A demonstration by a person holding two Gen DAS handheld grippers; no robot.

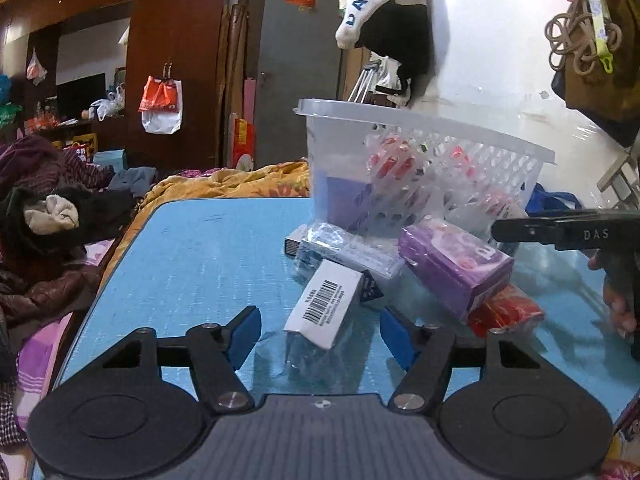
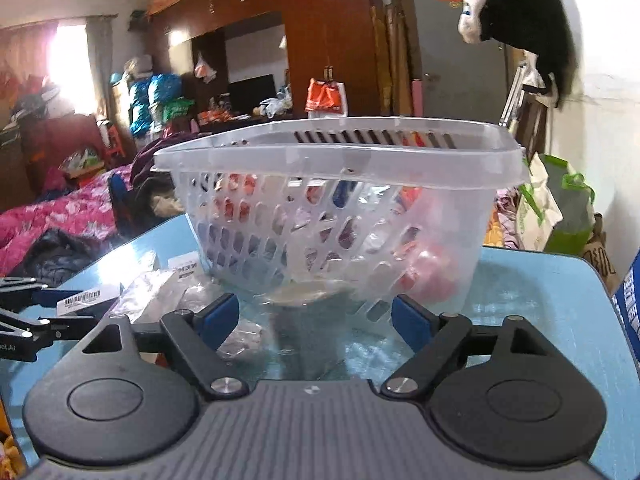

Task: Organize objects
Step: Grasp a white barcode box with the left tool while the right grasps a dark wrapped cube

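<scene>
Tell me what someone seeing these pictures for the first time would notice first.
Most likely the clear plastic basket, standing on the blue table with red and purple packets showing through its holes. Next, the loose pile in front of it: a purple box and a white barcode box, which lies between the open left tongs.

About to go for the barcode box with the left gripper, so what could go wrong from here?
1. The white barcode box leans on a pile with the purple box and red packet; lifting it may shift them.
2. The left gripper is open around it, over clear plastic wrap that could snag.
3. The right gripper, open, sits close to the basket and could nudge it.
</scene>
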